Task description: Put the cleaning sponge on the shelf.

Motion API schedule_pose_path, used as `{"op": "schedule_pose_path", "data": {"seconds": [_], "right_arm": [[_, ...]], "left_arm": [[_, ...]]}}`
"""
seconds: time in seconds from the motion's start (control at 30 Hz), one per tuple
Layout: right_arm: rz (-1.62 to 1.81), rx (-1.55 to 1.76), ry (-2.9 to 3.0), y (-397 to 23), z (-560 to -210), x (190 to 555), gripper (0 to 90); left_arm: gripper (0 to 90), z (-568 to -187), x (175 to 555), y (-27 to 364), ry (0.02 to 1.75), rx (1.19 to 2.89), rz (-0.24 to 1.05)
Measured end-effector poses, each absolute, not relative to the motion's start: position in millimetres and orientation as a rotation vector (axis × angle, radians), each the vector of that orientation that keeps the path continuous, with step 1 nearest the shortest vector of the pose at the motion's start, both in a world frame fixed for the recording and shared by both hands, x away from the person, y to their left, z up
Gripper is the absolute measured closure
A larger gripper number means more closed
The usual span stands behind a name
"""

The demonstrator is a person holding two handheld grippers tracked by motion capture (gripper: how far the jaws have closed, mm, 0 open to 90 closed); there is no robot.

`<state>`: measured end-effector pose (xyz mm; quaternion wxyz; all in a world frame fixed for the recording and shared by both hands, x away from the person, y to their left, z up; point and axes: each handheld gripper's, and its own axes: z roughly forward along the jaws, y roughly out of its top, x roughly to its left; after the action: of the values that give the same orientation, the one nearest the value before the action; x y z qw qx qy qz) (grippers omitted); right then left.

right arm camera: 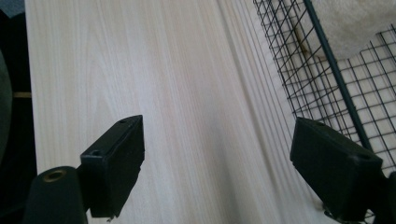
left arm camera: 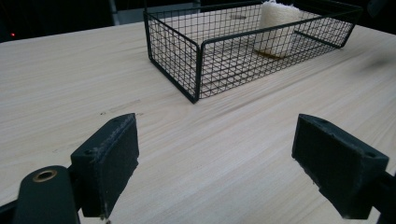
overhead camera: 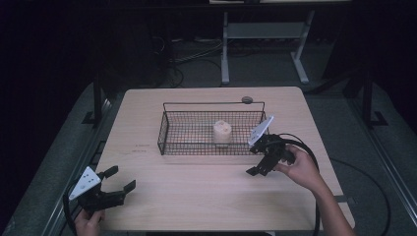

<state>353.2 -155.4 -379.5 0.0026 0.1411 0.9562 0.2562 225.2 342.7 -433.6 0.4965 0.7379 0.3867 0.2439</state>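
Cream fuzzy roll [overhead camera: 222, 132] upright in wire basket [overhead camera: 169, 132]; both tongs wide, empty.

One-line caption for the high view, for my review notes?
Cream roll upright in wire basket on table; right hand-held gripper open beside the basket, left hand-held gripper open at the near-left corner.

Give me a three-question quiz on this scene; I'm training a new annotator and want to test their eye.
1. True or false: the cream roll lies inside the wire basket.
2. Which gripper is nearer the basket: A) left gripper B) right gripper?
3. Fill in: both grippers' jaws stand ____, with nothing between them.

Key: 1 true; 2 B, it hangs just off the basket's near right corner, above the table; 3 open.
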Motion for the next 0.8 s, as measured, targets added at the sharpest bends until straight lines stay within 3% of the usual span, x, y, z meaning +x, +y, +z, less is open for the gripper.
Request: {"op": "schedule_pose_path", "data": {"seconds": [0.8], "right_arm": [[0.839,0.499,2.984,-170,-400,331,15.8]], "left_arm": [[13.9,-434,225,342,0.936,1.794,0.589]]}}
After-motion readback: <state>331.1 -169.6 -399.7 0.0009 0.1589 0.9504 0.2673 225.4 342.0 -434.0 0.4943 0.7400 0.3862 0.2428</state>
